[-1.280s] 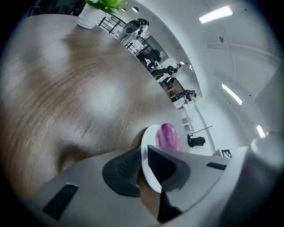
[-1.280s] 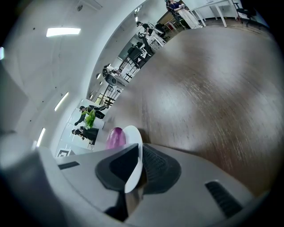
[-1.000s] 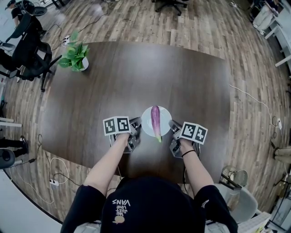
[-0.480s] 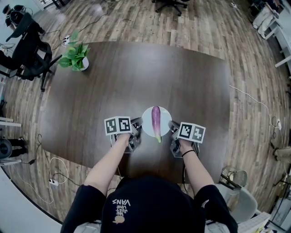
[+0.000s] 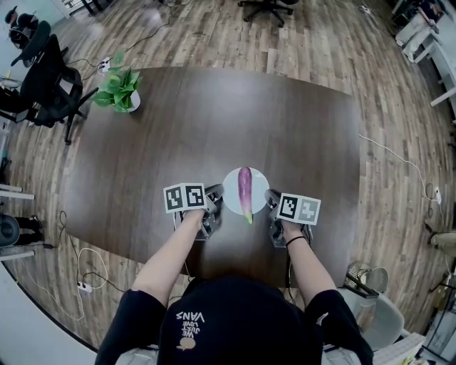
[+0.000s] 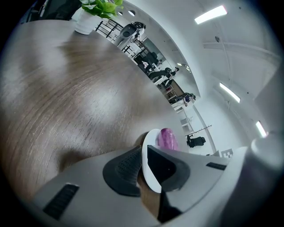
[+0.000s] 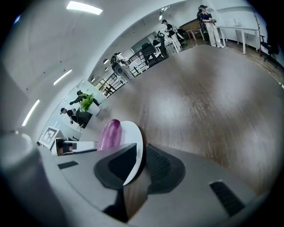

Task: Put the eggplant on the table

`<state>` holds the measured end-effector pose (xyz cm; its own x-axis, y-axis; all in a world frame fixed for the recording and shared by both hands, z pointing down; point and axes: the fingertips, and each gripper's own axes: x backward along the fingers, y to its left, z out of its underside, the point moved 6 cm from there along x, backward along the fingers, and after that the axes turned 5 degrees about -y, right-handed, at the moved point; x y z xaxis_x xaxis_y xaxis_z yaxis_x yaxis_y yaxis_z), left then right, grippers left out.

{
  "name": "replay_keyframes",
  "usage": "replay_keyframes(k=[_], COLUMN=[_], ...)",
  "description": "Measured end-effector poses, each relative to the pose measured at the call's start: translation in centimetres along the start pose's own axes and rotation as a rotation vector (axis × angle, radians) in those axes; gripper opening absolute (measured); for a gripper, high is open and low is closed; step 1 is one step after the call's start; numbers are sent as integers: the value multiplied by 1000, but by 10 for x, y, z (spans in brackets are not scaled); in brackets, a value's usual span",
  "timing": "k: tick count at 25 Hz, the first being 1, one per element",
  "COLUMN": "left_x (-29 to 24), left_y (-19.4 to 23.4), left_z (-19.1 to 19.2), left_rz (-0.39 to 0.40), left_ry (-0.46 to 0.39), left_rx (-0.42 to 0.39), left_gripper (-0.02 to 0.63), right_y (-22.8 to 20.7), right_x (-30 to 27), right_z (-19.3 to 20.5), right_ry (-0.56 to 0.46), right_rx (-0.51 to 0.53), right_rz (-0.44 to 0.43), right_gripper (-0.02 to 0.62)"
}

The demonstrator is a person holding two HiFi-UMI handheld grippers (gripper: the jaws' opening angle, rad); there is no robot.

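Observation:
A purple eggplant (image 5: 244,192) lies lengthwise on a small white plate (image 5: 259,179) near the front of the dark wooden table (image 5: 214,121). My left gripper (image 5: 212,199) is shut on the plate's left rim, and my right gripper (image 5: 271,203) is shut on its right rim. In the left gripper view the plate (image 6: 149,155) runs edge-on between the jaws with the eggplant (image 6: 167,139) beyond. In the right gripper view the plate (image 7: 134,150) sits the same way, the eggplant (image 7: 109,133) lying on it.
A potted green plant (image 5: 117,89) stands at the table's far left corner. Office chairs (image 5: 43,78) stand off the table's left side, another chair (image 5: 267,7) beyond its far edge. Cables trail over the wooden floor.
Both grippers and the plate with the eggplant have barely shifted; the hold on the plate's rims is unchanged.

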<state>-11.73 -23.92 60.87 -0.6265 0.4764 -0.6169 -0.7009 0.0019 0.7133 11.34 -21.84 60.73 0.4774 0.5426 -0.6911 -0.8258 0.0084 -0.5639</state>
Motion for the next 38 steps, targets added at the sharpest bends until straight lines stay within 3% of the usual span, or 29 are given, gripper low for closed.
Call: replay_keyframes(k=[7,16,24,32,38], left_x=[11,46,82,112,129], left_y=[-15,-58,-92,-116,-124], left_z=[-6,-14,-4,16,29], left_rz=[56,139,184,187,164], left_ry=[-75,-228,-338,-405,-474], left_rx=[-40,-255,-386,-566,-658], left_gripper=[46,43,31,21,11], right_y=[11,47,78,104,113], right_x=[12,44,87,120,139], right_z=[-6,-22,-26,-11,-1], right_ry=[-47,-185,-331,-405,-481], right_rx=[76,182,262,363,468], right_rz=[0,-72,-149,-175,-152], right_gripper=[69,62,23,18,18])
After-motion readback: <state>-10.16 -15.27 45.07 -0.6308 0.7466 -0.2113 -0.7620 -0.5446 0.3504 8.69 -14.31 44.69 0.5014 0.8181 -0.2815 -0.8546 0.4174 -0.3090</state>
